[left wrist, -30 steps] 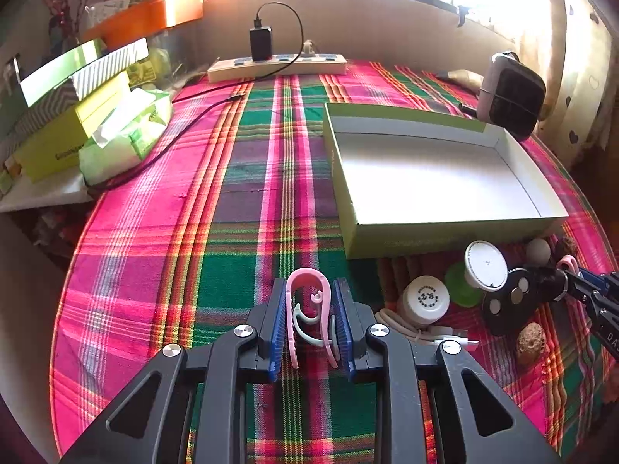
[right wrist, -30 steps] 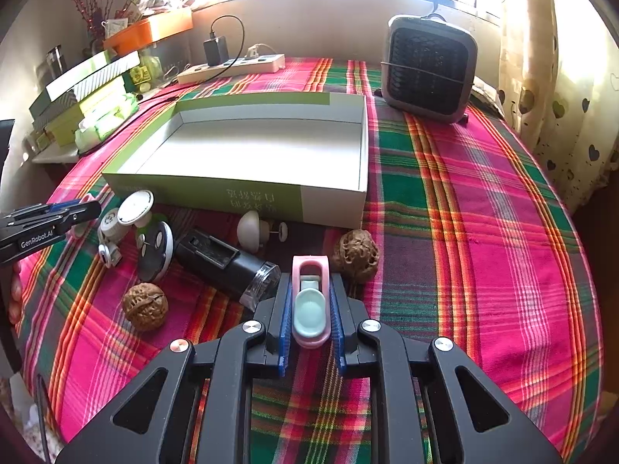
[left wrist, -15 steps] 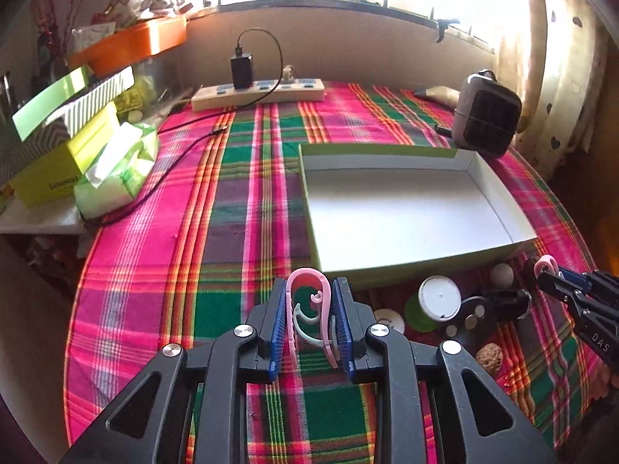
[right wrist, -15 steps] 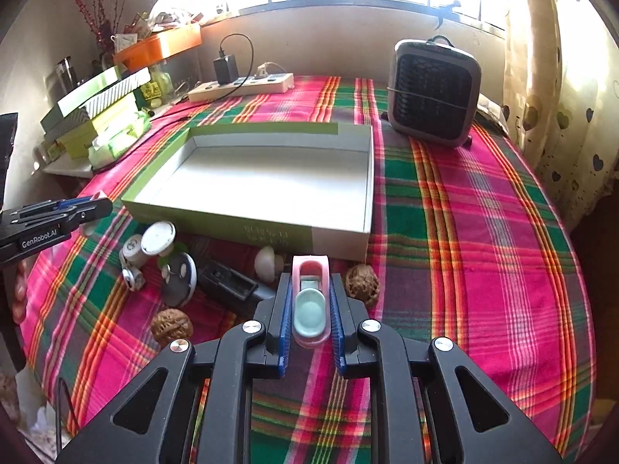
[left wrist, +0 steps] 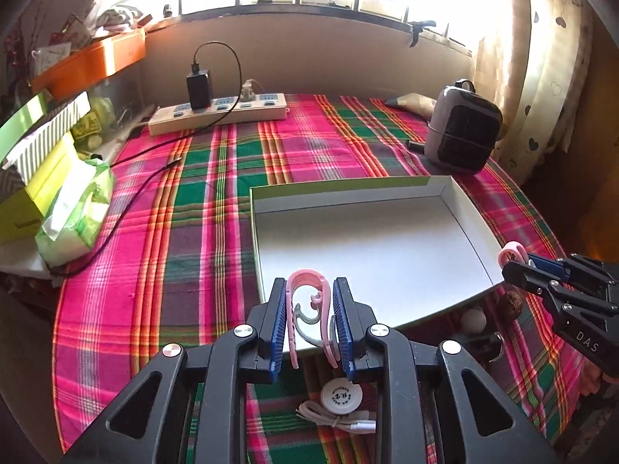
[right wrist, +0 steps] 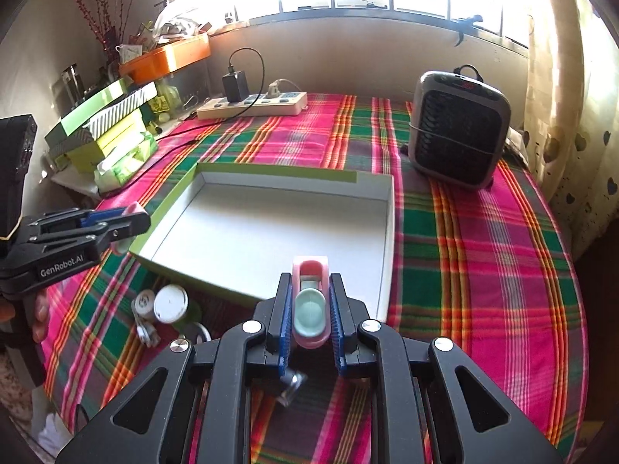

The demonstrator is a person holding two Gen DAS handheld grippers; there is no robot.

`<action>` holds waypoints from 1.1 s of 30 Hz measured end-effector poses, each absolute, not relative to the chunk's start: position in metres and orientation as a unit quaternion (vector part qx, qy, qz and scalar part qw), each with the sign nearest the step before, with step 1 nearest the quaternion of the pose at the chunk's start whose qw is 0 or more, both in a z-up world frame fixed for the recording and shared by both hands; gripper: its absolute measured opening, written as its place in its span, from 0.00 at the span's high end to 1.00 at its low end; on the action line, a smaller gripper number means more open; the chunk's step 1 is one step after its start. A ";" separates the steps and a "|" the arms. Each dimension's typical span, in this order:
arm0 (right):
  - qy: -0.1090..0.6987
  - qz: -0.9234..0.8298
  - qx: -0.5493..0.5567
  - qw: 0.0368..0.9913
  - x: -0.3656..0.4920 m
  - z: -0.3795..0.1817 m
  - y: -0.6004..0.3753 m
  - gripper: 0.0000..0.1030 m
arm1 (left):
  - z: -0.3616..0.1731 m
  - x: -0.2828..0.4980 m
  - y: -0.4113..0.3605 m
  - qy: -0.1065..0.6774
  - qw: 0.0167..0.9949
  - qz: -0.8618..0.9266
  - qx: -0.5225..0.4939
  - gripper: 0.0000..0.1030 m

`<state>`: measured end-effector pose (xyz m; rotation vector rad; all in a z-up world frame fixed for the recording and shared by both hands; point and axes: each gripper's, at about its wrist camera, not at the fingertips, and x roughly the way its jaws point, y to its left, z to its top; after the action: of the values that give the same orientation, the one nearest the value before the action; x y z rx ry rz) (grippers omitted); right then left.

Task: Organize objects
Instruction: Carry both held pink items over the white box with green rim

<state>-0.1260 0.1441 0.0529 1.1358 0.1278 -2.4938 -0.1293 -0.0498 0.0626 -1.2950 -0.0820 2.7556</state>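
An open green box with a white inside [left wrist: 371, 239] [right wrist: 271, 232] lies on the plaid cloth. My left gripper [left wrist: 309, 321] is shut on a pink clip [left wrist: 309, 301] and holds it above the box's near left corner. My right gripper [right wrist: 309, 309] is shut on a pink and mint clip [right wrist: 309, 305] above the box's near right edge. Each gripper shows in the other's view, the right one [left wrist: 518, 266] at the box's right corner and the left one [right wrist: 127, 224] at its left side.
Small items lie in front of the box: a white round cap [left wrist: 342, 395], a cable [left wrist: 340, 421], a walnut [left wrist: 510, 301], white lids [right wrist: 170, 303]. A heater [right wrist: 458, 131], a power strip [right wrist: 251, 104] and stacked boxes [right wrist: 108, 127] stand at the back and left.
Both grippers have risen and moved forward with their clips, from above the small items to above the box's near edge.
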 end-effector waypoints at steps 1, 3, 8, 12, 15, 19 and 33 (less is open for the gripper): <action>0.046 -0.891 0.406 0.198 -0.130 0.054 0.142 0.82 | 0.063 -0.133 -0.049 -0.028 0.052 0.903 -0.426 0.79; 0.045 -0.890 0.406 0.203 -0.139 0.056 0.137 0.82 | 0.063 -0.141 -0.048 -0.029 0.058 0.903 -0.426 0.79; 0.048 -0.886 0.415 0.202 -0.162 0.055 0.123 0.82 | 0.058 -0.163 -0.047 -0.039 0.064 0.896 -0.437 0.79; 0.051 -0.882 0.424 0.201 -0.180 0.049 0.113 0.82 | 0.057 -0.176 -0.044 -0.035 0.067 0.897 -0.435 0.79; 0.052 -0.877 0.434 0.201 -0.194 0.044 0.106 0.82 | 0.053 -0.189 -0.044 -0.037 0.064 0.892 -0.445 0.79; 0.048 -0.870 0.448 0.198 -0.212 0.035 0.099 0.82 | 0.046 -0.205 -0.042 -0.036 0.064 0.889 -0.452 0.79; 0.062 -0.862 0.469 0.182 -0.241 0.015 0.086 0.82 | 0.021 -0.232 -0.037 -0.029 0.060 0.877 -0.477 0.79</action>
<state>-0.2414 0.0864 0.0154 1.3250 0.1756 -2.4319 -0.2318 -0.0365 0.0208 -1.4427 -0.0864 2.6529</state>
